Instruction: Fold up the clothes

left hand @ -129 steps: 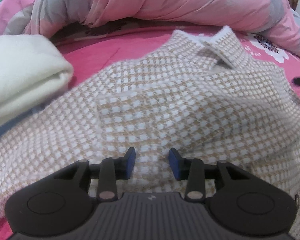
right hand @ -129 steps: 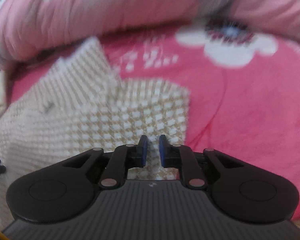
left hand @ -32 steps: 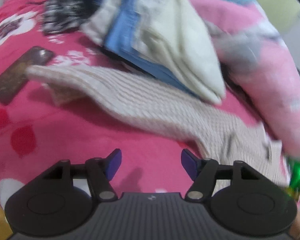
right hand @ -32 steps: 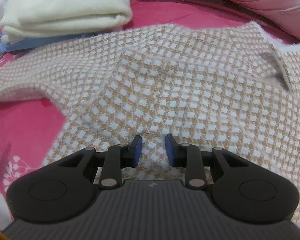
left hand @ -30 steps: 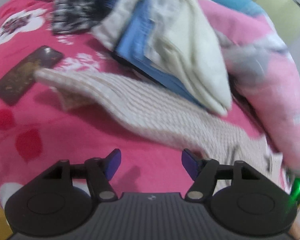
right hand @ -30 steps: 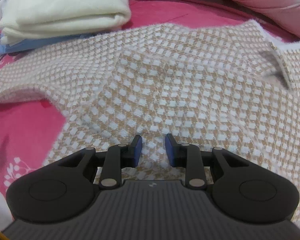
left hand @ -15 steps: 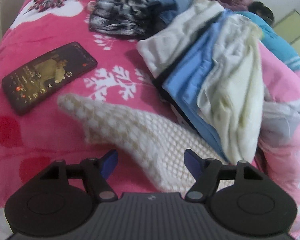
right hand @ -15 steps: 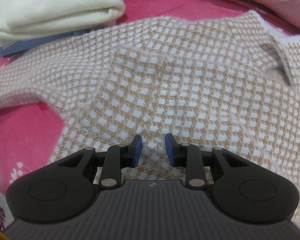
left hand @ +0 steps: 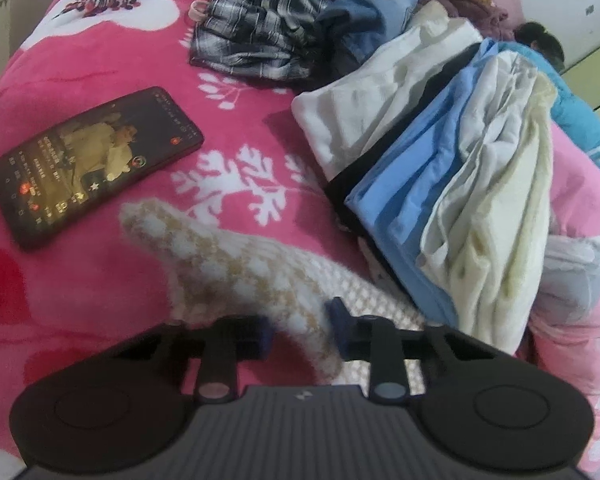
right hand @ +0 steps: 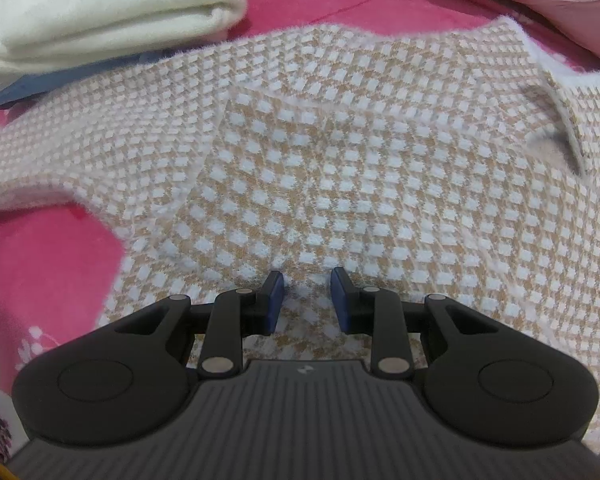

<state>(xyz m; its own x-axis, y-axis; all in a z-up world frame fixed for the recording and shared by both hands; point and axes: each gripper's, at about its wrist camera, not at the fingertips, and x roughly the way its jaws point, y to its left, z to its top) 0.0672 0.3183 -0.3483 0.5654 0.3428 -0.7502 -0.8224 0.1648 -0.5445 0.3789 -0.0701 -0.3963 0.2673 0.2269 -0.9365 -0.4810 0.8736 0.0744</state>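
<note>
left gripper (left hand: 300, 330) jaws straddle the checked sweater (left hand: 236, 264) sleeve on the blanket (left hand: 100, 60).

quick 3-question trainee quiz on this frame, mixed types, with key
1. True or false: the left gripper has the sweater sleeve between its fingers.
2. What lies on the blanket left of the sleeve tip? A) phone B) remote C) book
3. Fill in: the right gripper hovers open over the sweater's ___.

Key: 1 true; 2 A, the phone; 3 body.
</note>
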